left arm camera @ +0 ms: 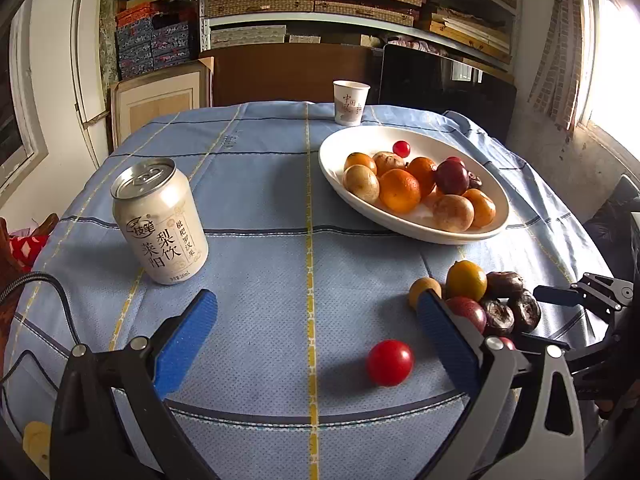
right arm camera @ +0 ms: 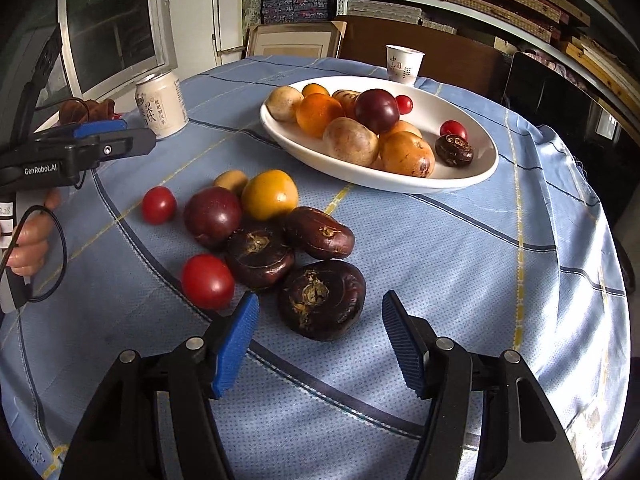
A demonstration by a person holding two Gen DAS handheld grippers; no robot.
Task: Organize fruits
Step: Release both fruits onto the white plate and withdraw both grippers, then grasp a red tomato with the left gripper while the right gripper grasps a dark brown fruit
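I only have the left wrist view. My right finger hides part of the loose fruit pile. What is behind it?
Observer: A second red tomato lies at the near edge of the pile, beside a dark water chestnut.
Operator: Where is the right gripper?
Observer: The right gripper is open, that chestnut just ahead of its gap, untouched.
Operator: Anything dark in the bowl?
Observer: One water chestnut in the white bowl at its right end.

Your black-framed right gripper (right arm camera: 318,312) carries ribbed blue pads (right arm camera: 402,344) and silver pivot screws; your left gripper (right arm camera: 116,130) reads "GenRobot.AI", with a black cable looped below.
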